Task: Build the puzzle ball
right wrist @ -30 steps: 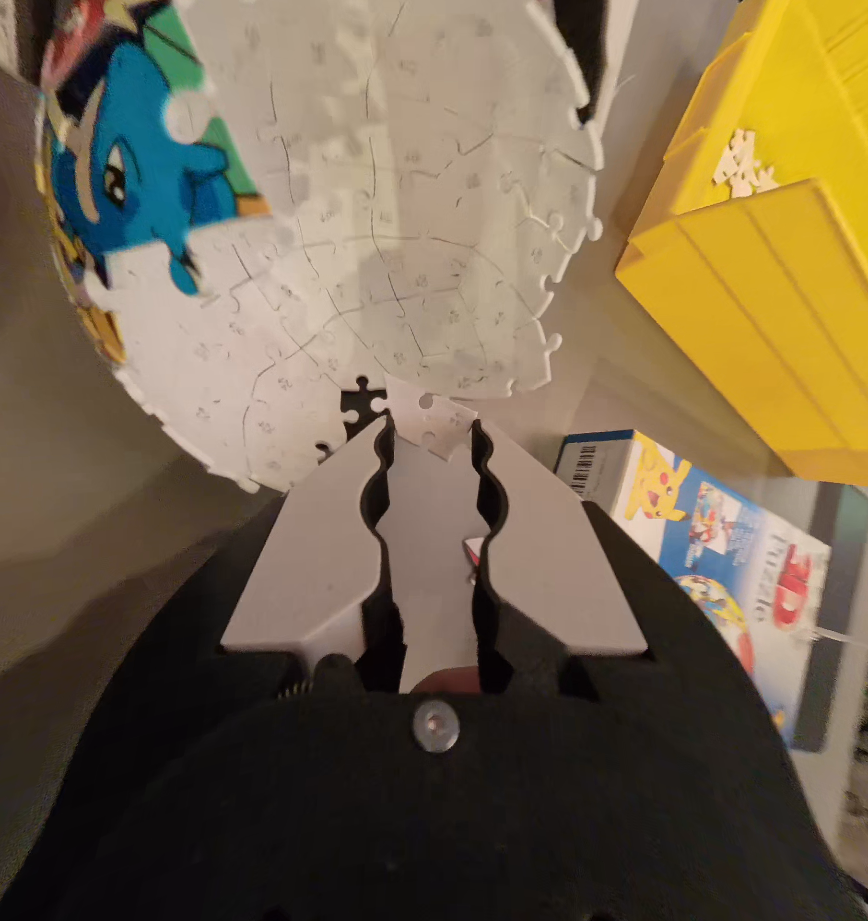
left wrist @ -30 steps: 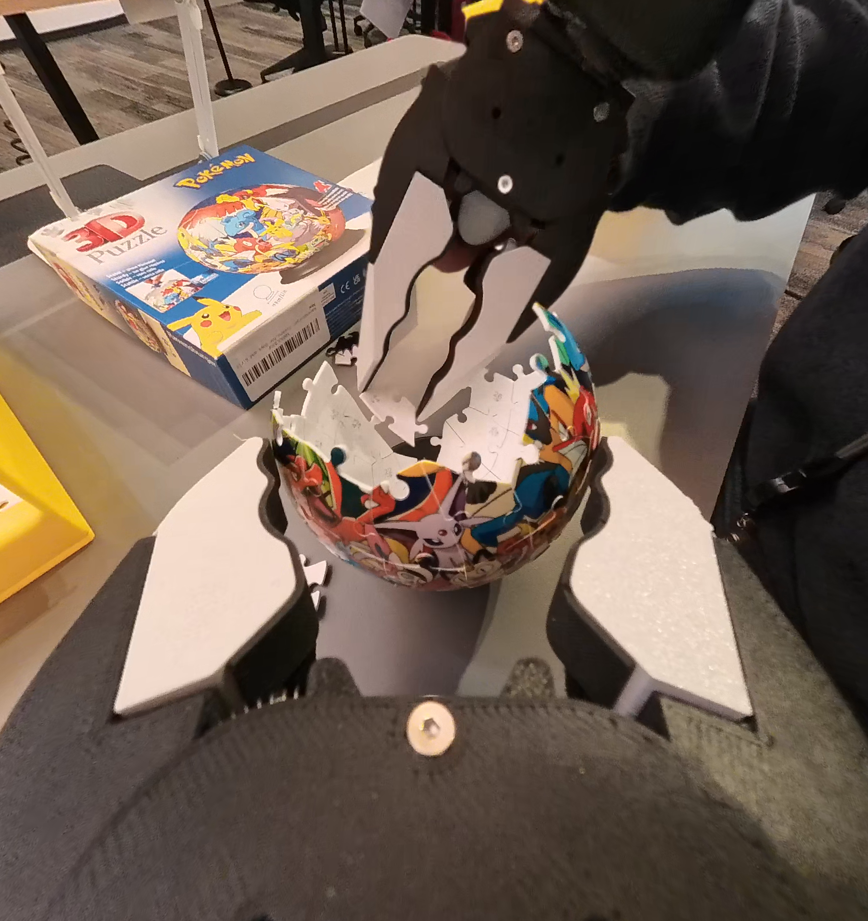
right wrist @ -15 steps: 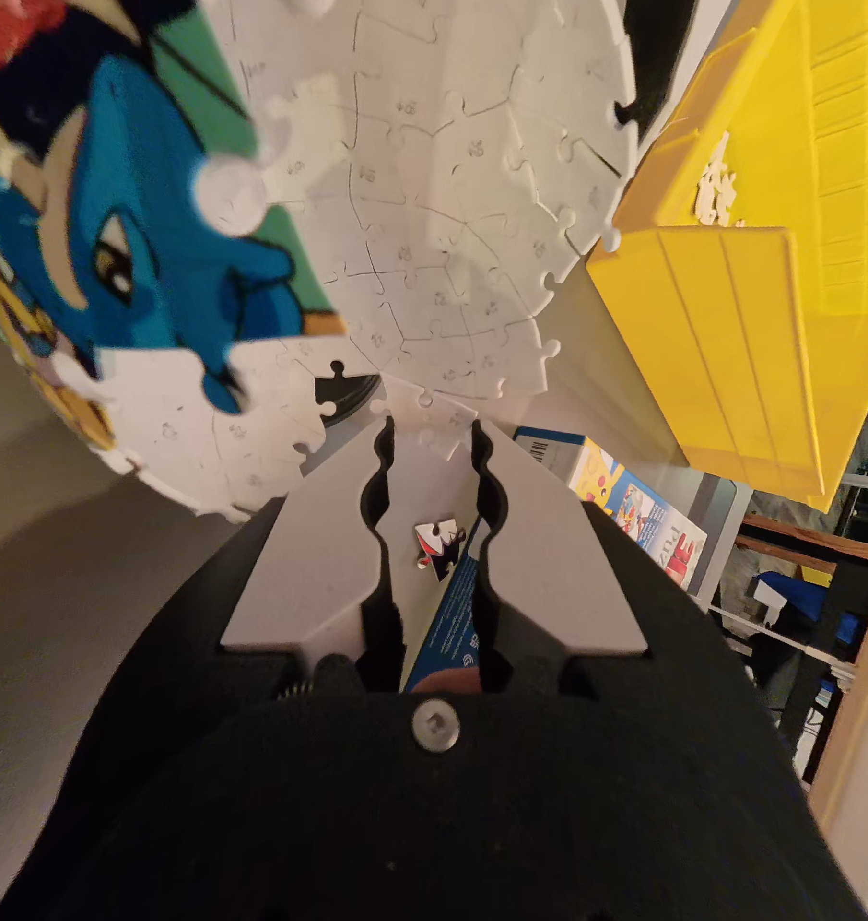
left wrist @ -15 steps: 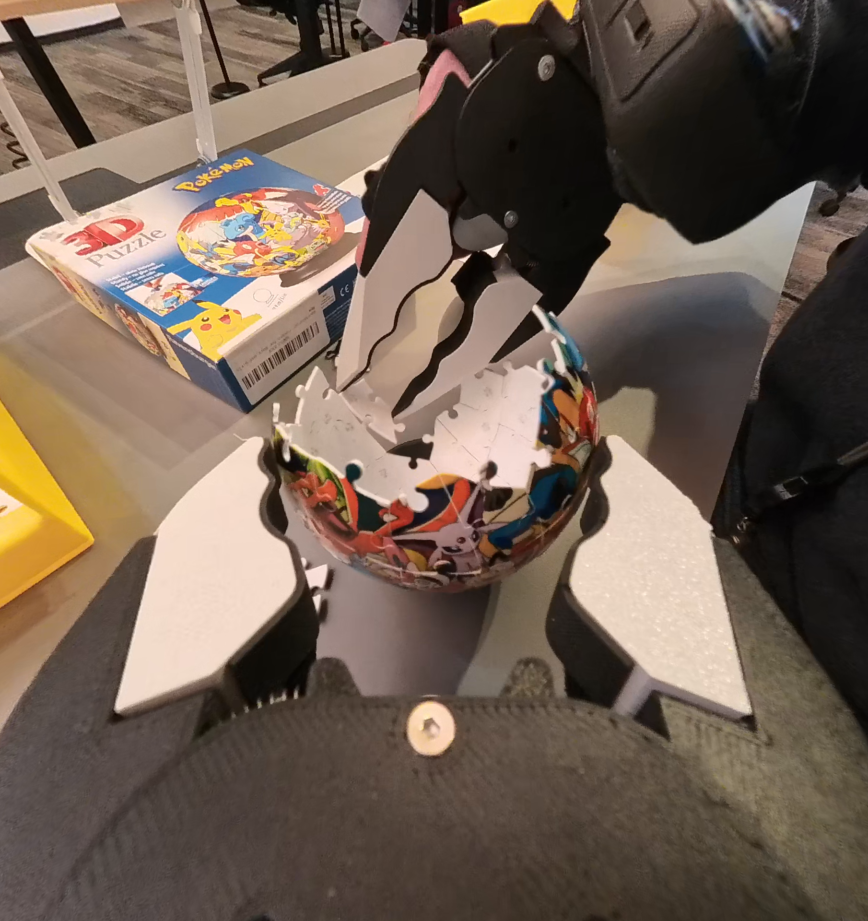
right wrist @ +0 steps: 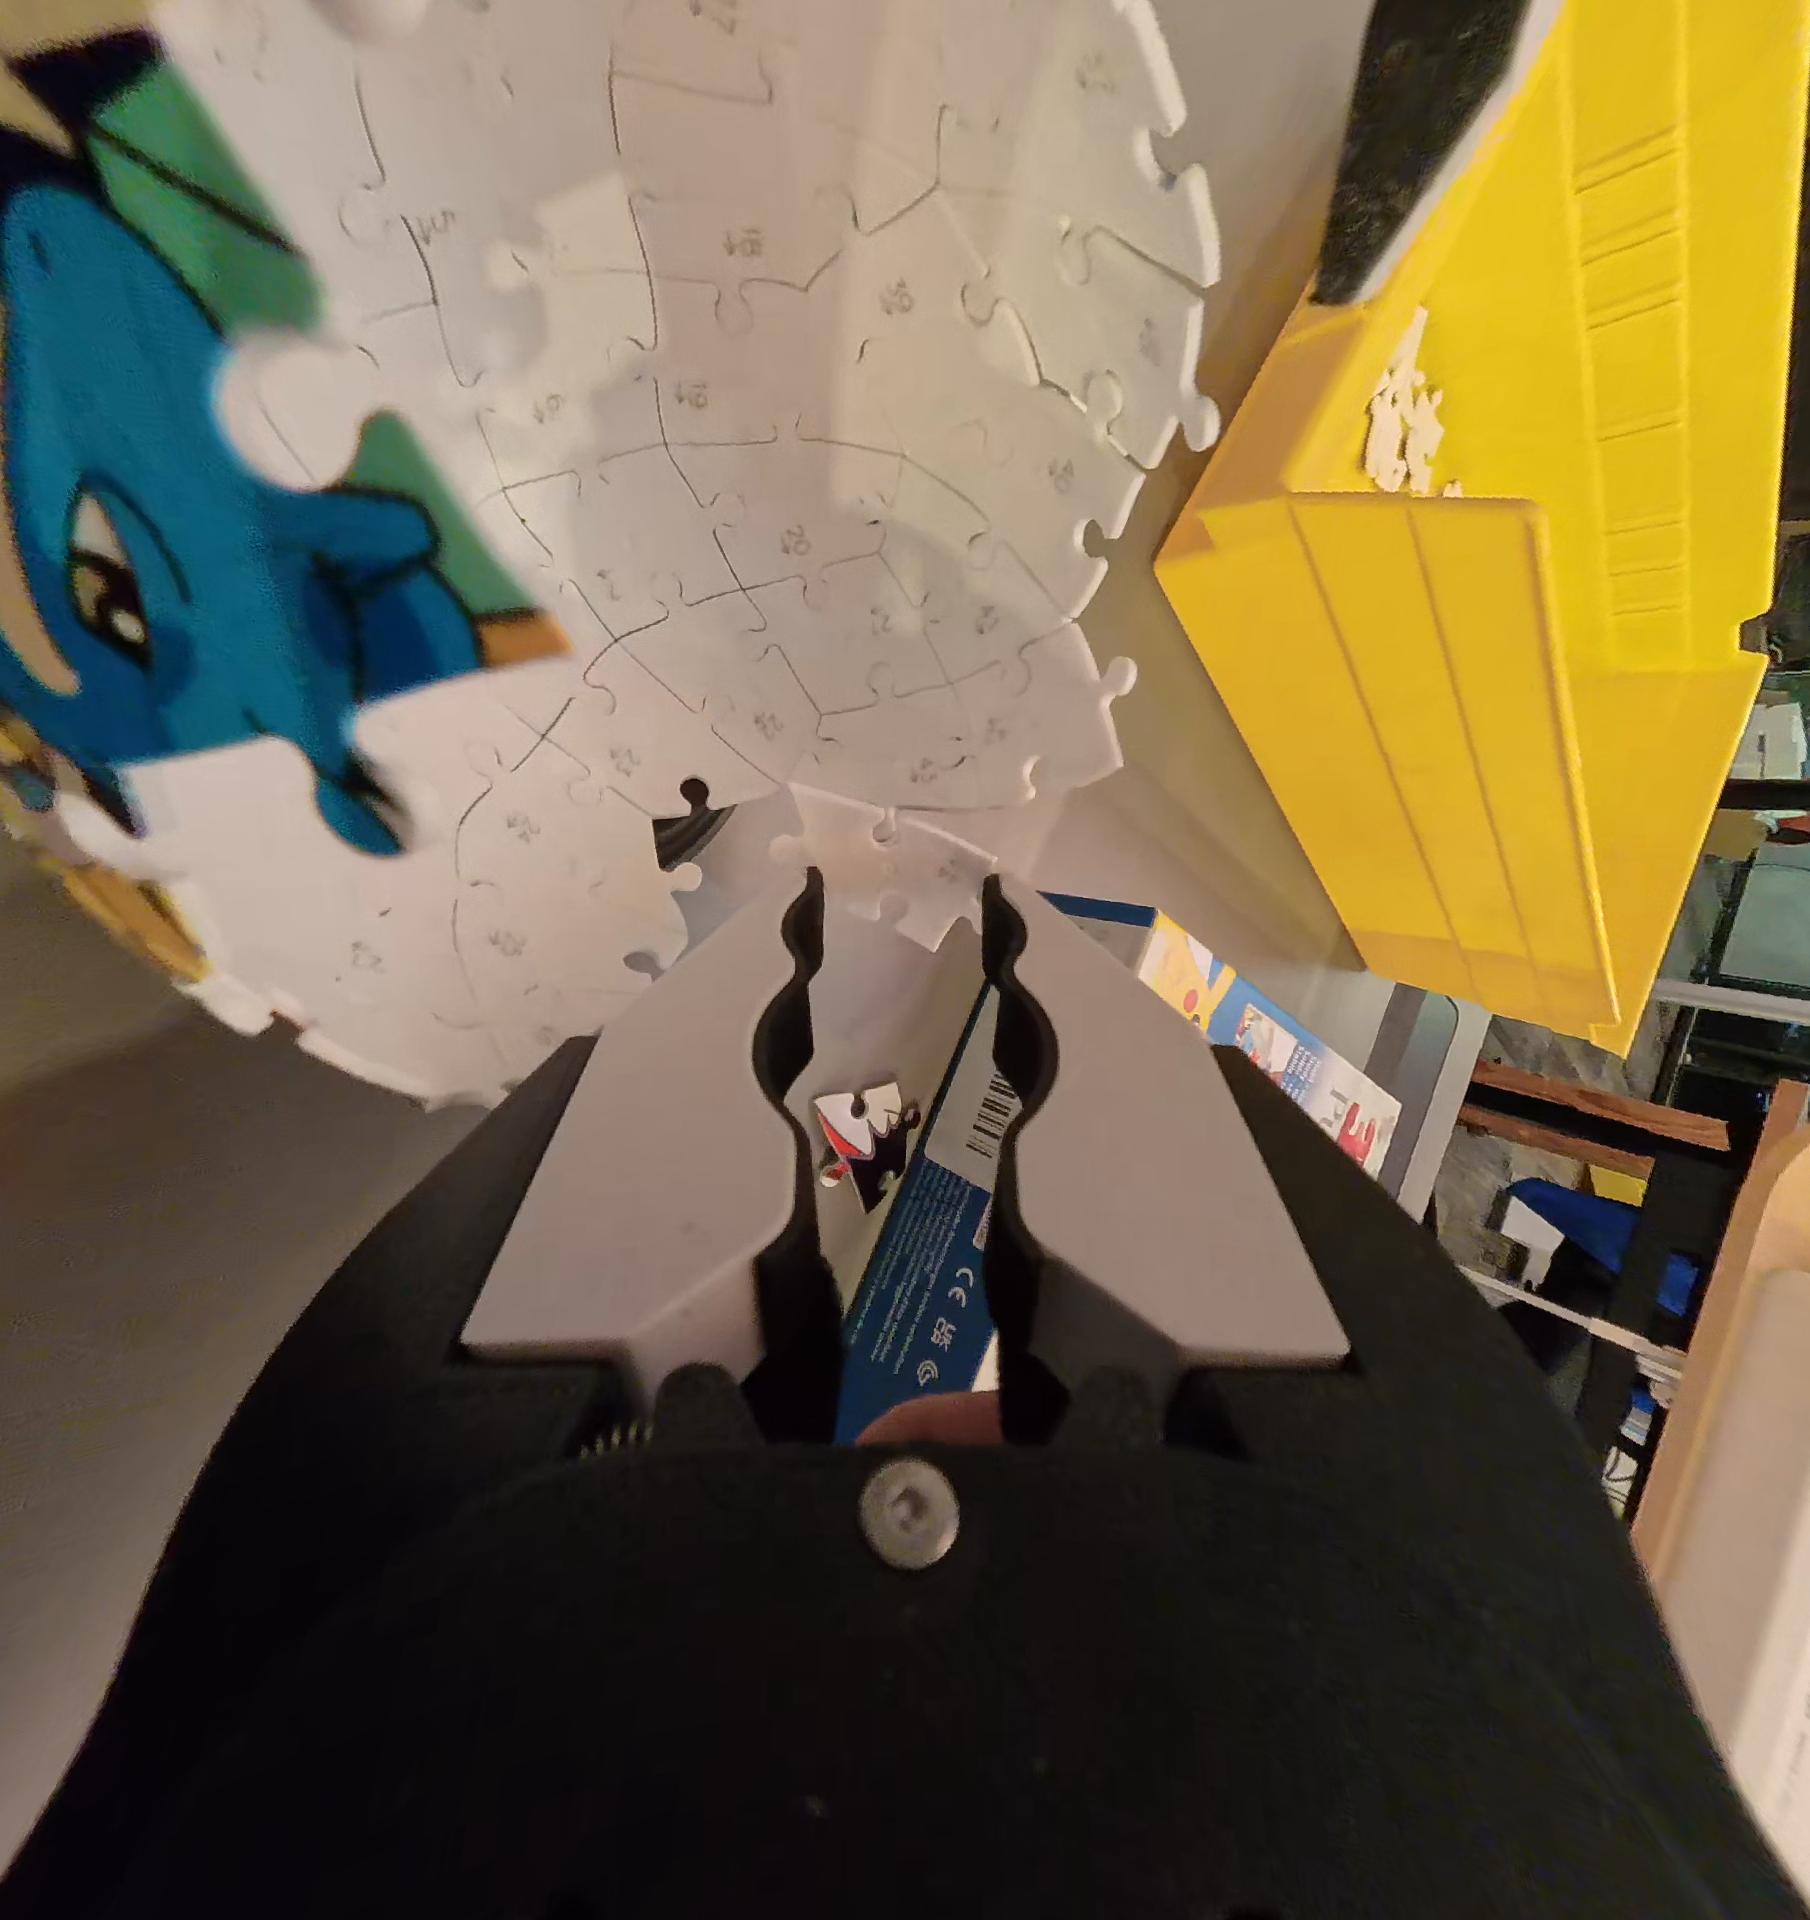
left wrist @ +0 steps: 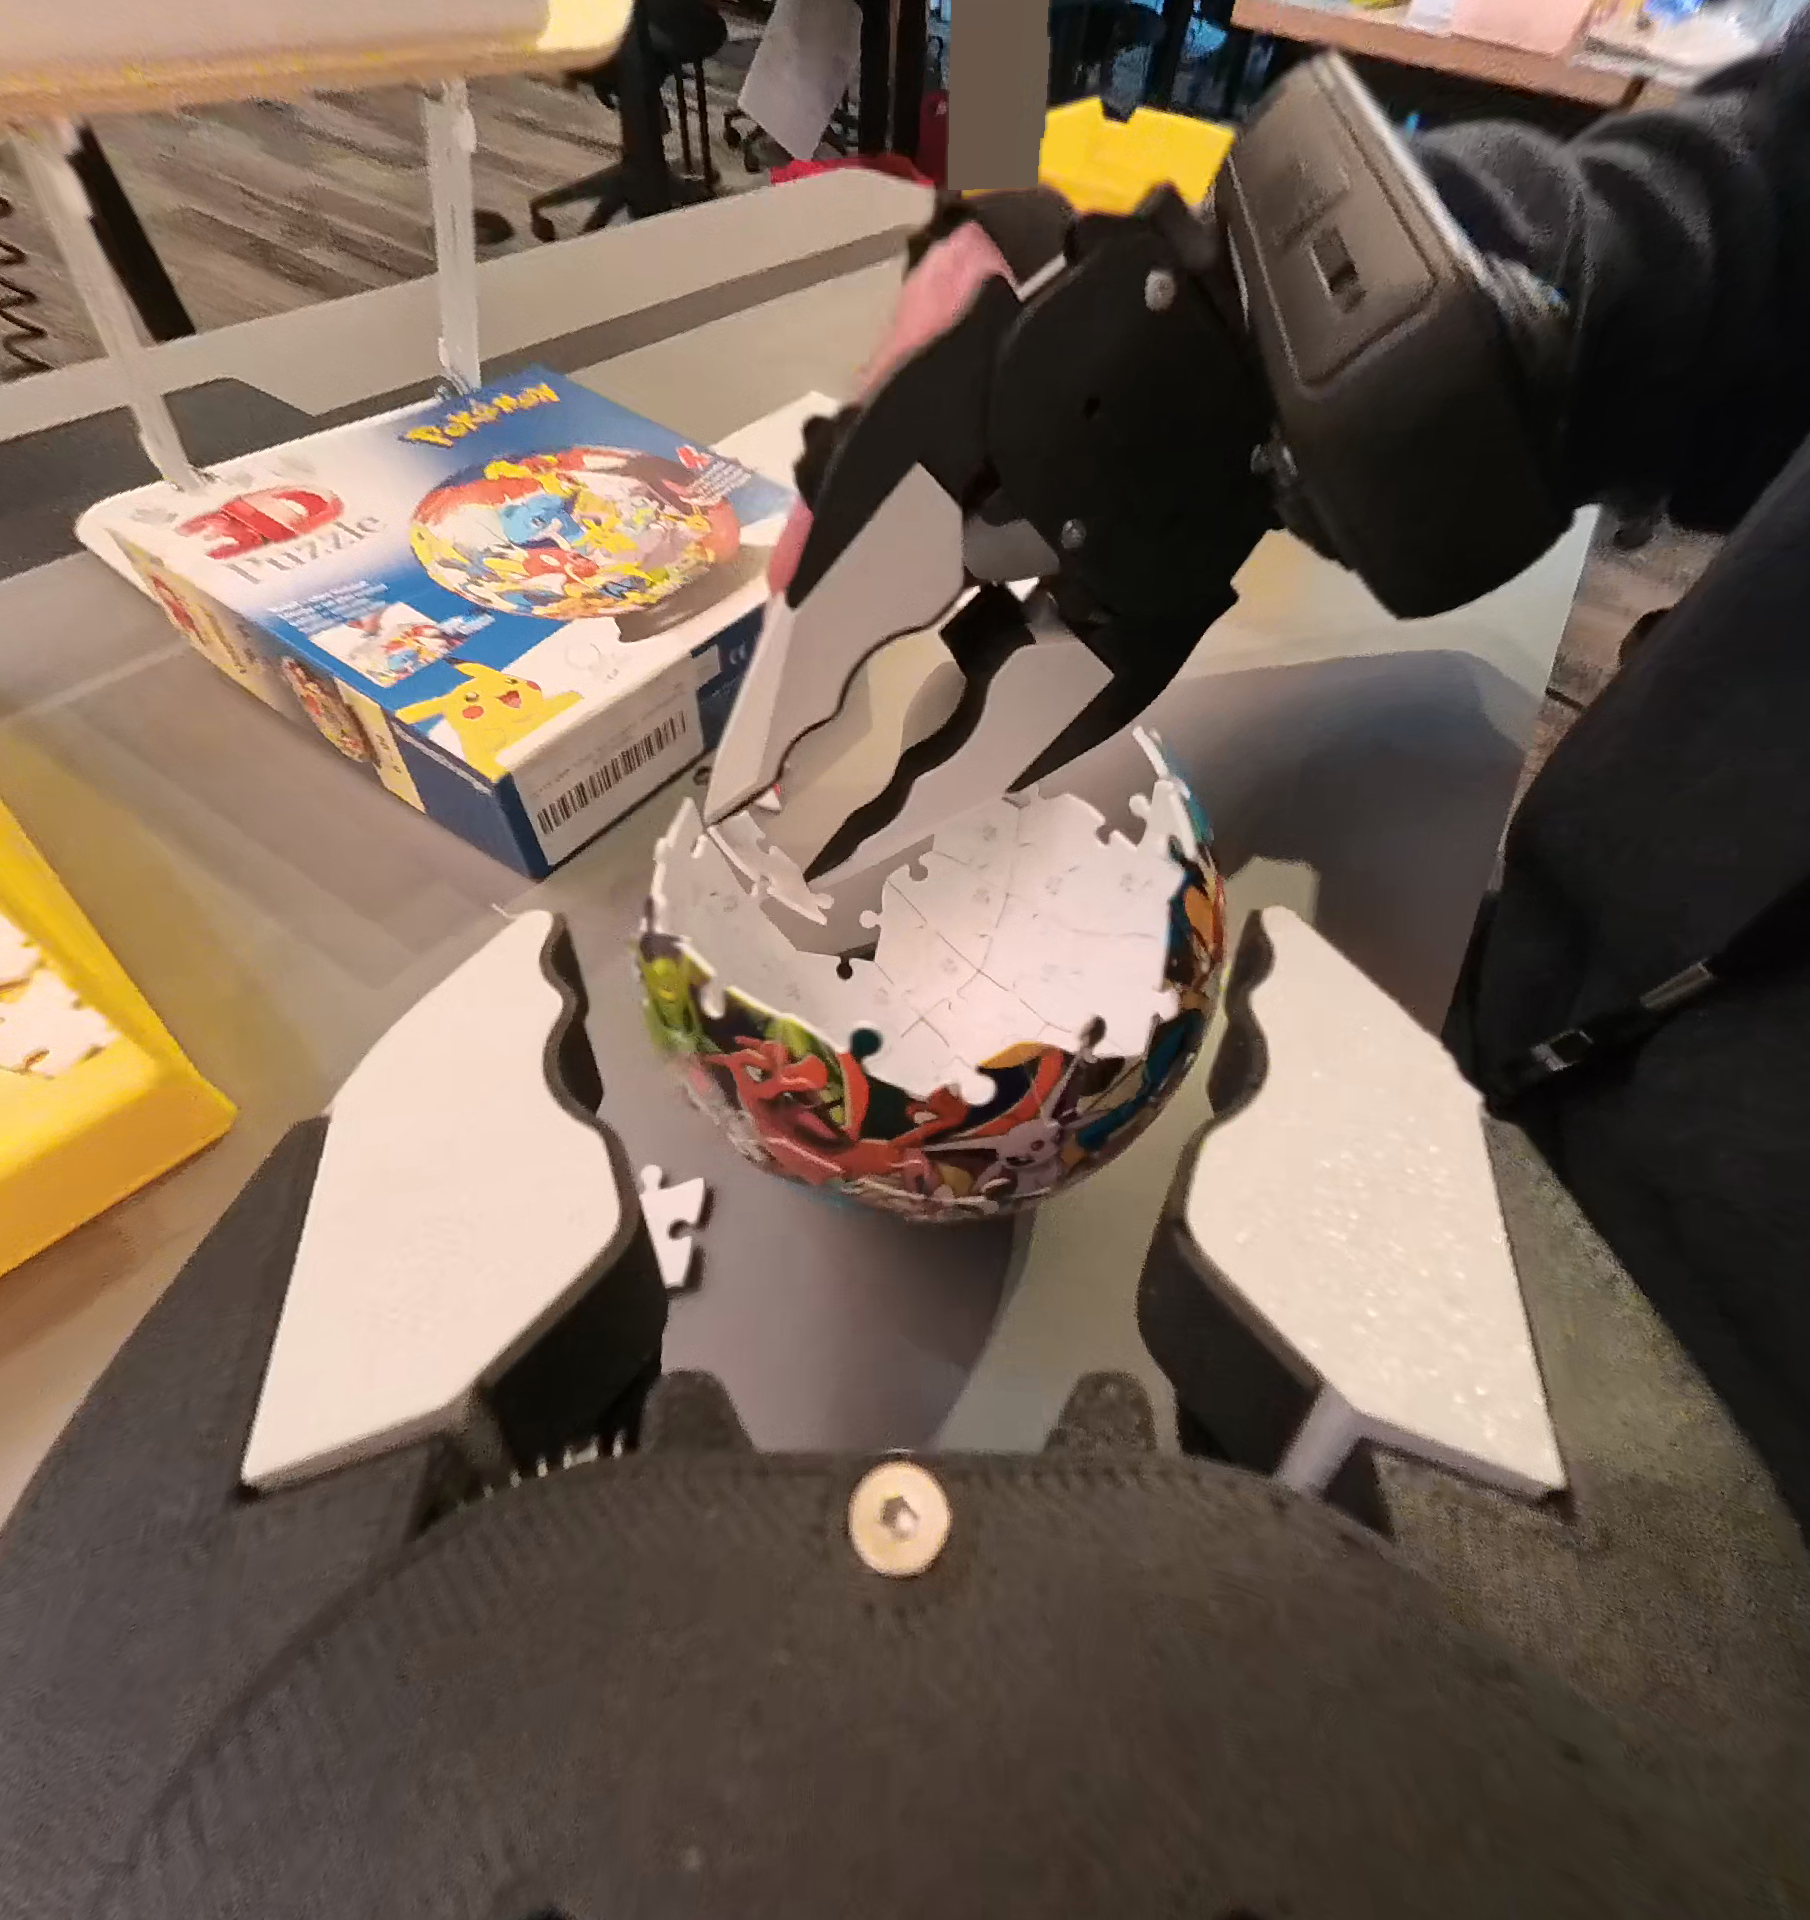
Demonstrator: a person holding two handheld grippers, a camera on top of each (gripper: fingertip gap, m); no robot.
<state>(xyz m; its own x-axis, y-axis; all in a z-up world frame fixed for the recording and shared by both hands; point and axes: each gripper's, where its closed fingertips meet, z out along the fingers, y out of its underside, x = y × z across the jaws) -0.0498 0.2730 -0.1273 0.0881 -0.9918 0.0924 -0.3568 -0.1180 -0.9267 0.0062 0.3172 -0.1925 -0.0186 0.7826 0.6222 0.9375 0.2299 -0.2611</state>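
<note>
left tool [left wrist: 901,1049]: spread wide, flanking the half-built puzzle ball [left wrist: 932,1049] mid-counter
right tool [right wrist: 896,894]: pinching a white puzzle piece [right wrist: 906,873] at the ball's open rim
puzzle box [left wrist: 465,613]: behind the ball
yellow bin [left wrist: 39,1060]: counter's left edge

The puzzle ball [left wrist: 932,1060] is sitting on the table [left wrist: 257,883]. The puzzle box [left wrist: 444,613] is lying behind it (leftward), a loose piece [left wrist: 677,1210] just beside it.

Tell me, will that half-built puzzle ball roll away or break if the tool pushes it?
Probably a bit of both. The puzzle ball sits on the table on its rounded bottom, with the open left tool flanking it but seemingly not gripping, so a sideways push would likely rock or roll it. Its shell looks thin, with a jagged unfinished rim, so hard pressing from the right tool may pop pieces loose.
</note>
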